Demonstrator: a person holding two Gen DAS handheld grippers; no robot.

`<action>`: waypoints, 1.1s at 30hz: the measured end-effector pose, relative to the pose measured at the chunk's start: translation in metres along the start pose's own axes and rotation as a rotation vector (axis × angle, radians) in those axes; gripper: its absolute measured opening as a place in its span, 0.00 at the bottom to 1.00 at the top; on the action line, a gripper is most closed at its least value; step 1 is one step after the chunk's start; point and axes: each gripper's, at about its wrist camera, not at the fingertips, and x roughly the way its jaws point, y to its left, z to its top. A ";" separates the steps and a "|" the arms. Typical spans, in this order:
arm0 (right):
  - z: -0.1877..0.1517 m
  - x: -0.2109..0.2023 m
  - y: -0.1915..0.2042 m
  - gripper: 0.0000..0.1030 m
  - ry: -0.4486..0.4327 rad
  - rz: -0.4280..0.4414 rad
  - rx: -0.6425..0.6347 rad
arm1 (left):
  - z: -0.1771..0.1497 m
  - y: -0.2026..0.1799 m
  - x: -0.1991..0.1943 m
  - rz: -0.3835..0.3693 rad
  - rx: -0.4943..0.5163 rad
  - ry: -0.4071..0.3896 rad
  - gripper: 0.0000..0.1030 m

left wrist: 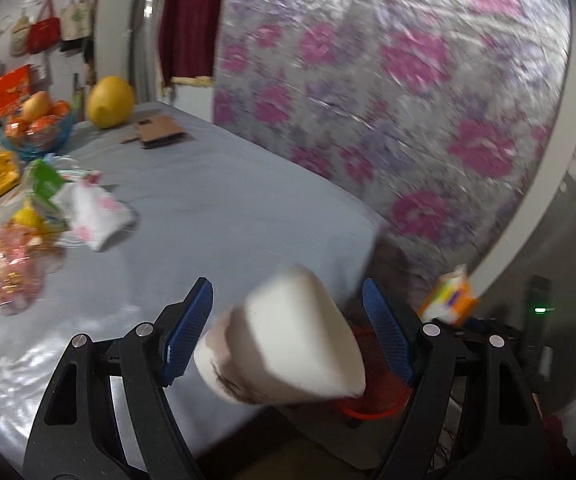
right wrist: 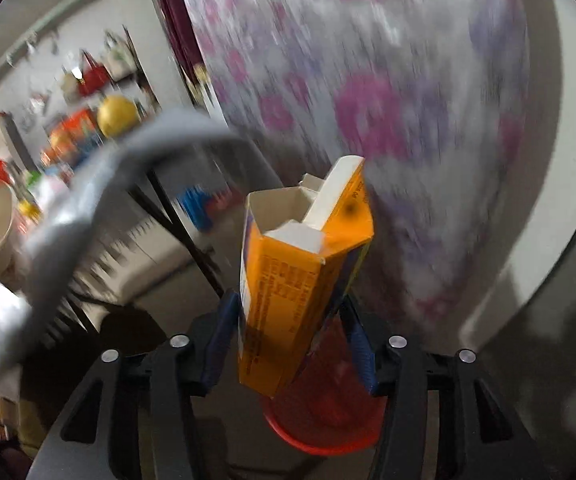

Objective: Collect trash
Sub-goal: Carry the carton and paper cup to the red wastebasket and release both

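On the left part of the grey counter (left wrist: 208,184) lie crumpled wrappers (left wrist: 48,200), with a fruit bowl (left wrist: 36,128) behind them. My left claw (left wrist: 288,320) is spread wide, and a white paper cup (left wrist: 288,340) sits loose between its blue pads, not pressed, above the red bin (left wrist: 372,400). My right claw (right wrist: 288,320) stands over the same red bin (right wrist: 328,424) with an orange carton (right wrist: 288,280) between its pads; I cannot tell if they still pinch it.
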 end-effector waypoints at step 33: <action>0.015 -0.036 0.012 0.70 -0.122 0.104 0.018 | -0.020 0.013 -0.001 0.070 0.033 -0.026 0.84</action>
